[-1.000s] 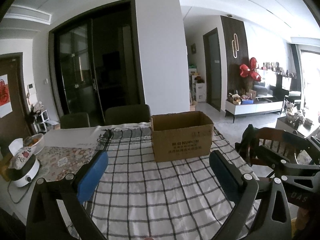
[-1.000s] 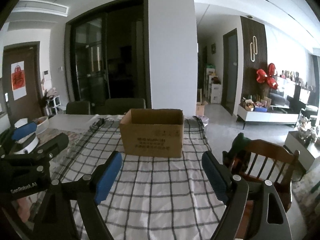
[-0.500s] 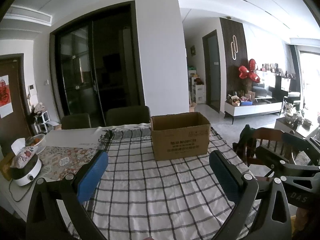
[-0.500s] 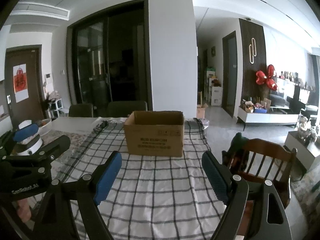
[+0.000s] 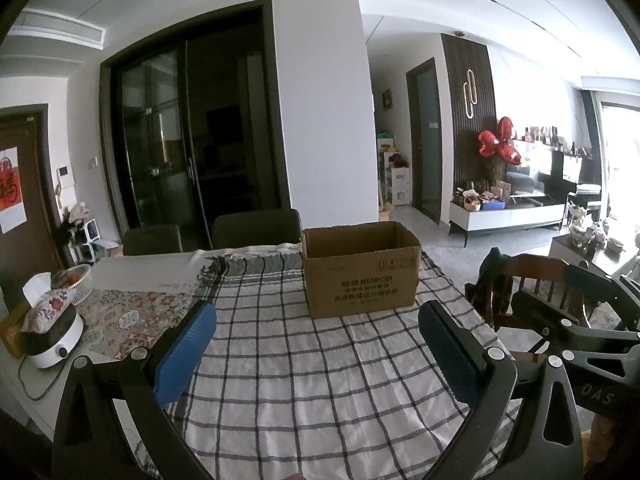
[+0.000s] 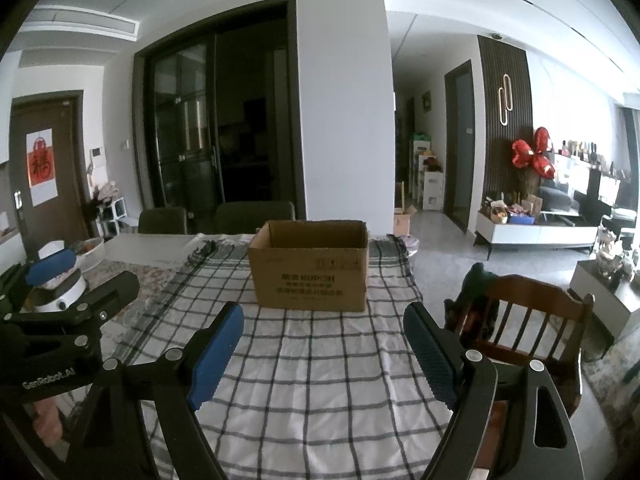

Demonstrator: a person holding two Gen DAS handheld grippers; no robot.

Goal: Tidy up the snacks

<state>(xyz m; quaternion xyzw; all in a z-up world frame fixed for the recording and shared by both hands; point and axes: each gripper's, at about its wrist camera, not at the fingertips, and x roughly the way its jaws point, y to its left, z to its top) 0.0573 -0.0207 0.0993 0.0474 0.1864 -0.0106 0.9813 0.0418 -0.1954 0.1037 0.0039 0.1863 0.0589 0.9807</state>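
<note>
An open brown cardboard box (image 5: 360, 276) stands upright on the checked tablecloth (image 5: 312, 380), also in the right wrist view (image 6: 310, 270). Its inside is hidden from here. No snacks show on the cloth. My left gripper (image 5: 316, 344) is open and empty, held above the cloth short of the box. My right gripper (image 6: 323, 342) is open and empty, beside the left one, which shows at the left of the right wrist view (image 6: 60, 312).
A white appliance with a floral tissue box (image 5: 50, 332) sits at the table's left edge, a white basket (image 5: 76, 276) behind it. Dark chairs (image 5: 256, 228) stand at the far side. A wooden chair (image 6: 524, 320) stands right of the table.
Both grippers have drawn back and risen slightly, so the box looks a little smaller and farther. Both stay open.
</note>
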